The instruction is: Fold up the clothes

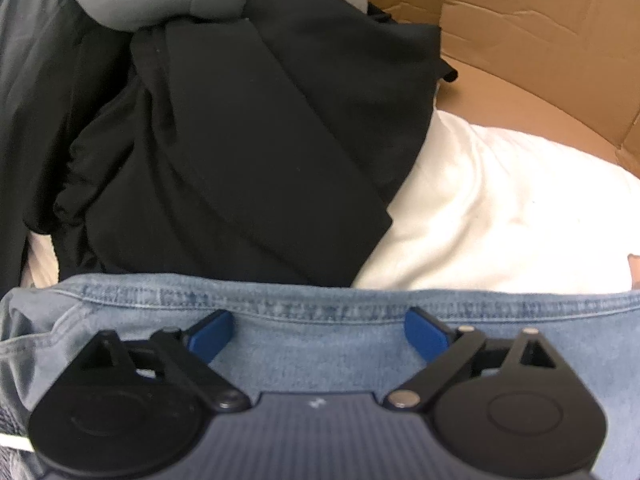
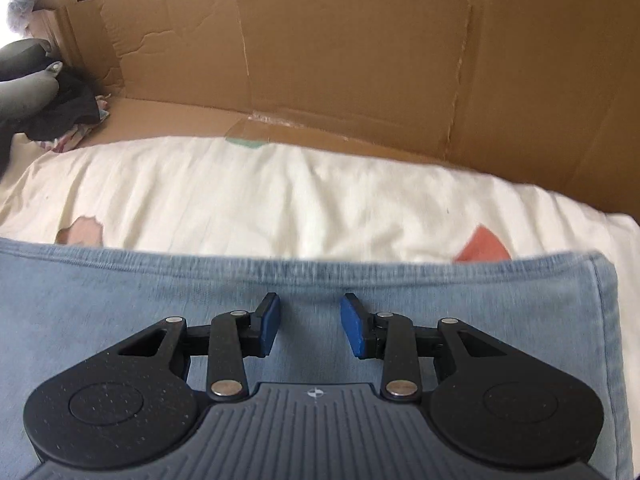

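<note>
I see no readable words, brands or numbers in either wrist view; the one sign is a small white crosshair mark on the right gripper (image 2: 310,322) body, and a fainter, blurred mark on the left gripper (image 1: 318,330)

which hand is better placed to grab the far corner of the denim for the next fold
Right, probably: the denim's corner shows only in the right gripper's view. Beyond the left gripper lies black clothing.
</note>
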